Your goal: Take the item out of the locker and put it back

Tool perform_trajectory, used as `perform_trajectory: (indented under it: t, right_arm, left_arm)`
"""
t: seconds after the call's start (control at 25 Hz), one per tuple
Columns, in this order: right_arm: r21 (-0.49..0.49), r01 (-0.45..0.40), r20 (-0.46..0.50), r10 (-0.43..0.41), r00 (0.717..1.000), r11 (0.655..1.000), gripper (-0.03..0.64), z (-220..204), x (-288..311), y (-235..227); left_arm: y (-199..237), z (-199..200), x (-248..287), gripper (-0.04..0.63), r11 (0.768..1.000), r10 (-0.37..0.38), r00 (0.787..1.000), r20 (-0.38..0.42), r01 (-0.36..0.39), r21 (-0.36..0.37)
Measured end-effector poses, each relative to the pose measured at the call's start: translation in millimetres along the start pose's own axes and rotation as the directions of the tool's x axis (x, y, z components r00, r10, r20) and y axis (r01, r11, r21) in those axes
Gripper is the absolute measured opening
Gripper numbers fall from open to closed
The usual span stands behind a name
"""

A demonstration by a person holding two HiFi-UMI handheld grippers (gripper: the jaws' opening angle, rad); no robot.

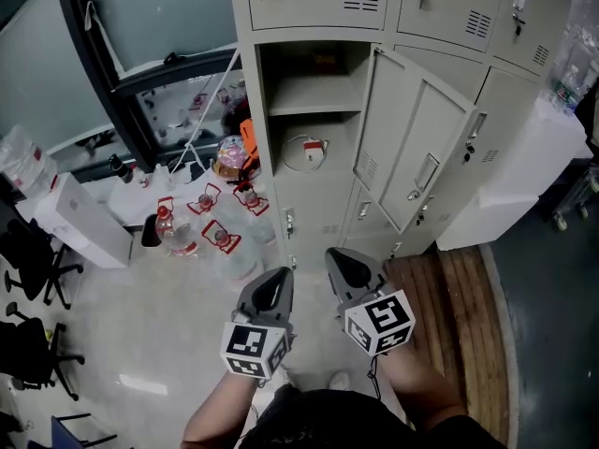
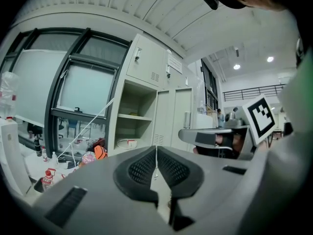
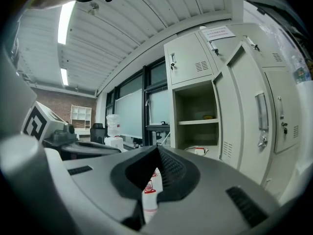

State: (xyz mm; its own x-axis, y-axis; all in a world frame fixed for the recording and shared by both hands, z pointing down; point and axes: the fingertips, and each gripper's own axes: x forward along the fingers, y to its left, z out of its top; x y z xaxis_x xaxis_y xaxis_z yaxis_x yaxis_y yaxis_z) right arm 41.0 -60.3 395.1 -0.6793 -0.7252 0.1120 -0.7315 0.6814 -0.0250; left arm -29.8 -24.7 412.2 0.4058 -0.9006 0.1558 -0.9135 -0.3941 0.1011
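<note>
The grey locker (image 1: 265, 157) stands with its door (image 1: 412, 148) swung out to the right. On the lower shelf lies a flat white round item with a red label (image 1: 305, 152), also visible in the left gripper view (image 2: 128, 143) and the right gripper view (image 3: 198, 151). A small dark thing sits on the upper shelf (image 1: 328, 61). Both grippers hang well short of the locker, pointing at it. My left gripper (image 1: 281, 274) (image 2: 156, 151) is shut and holds nothing. To its right, my right gripper (image 1: 335, 255) (image 3: 157, 148) is likewise shut and bare.
Several water bottles with red handles (image 1: 215, 232) stand on the floor left of the locker, beside a white box (image 1: 84, 218) and black office chairs (image 1: 28, 260). A wooden platform (image 1: 459, 297) and a white block (image 1: 524, 176) lie to the right.
</note>
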Motion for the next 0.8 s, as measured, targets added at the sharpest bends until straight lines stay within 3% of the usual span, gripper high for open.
perform_trajectory:
  t: [0.8]
  right_arm:
    - [-0.014,0.122,-0.018,-0.122,0.992,0.992,0.0,7,91,39]
  left_arm:
    - [99,12,-3,0.011,0.992,-0.125,0.992,0.003,0.125,0.019]
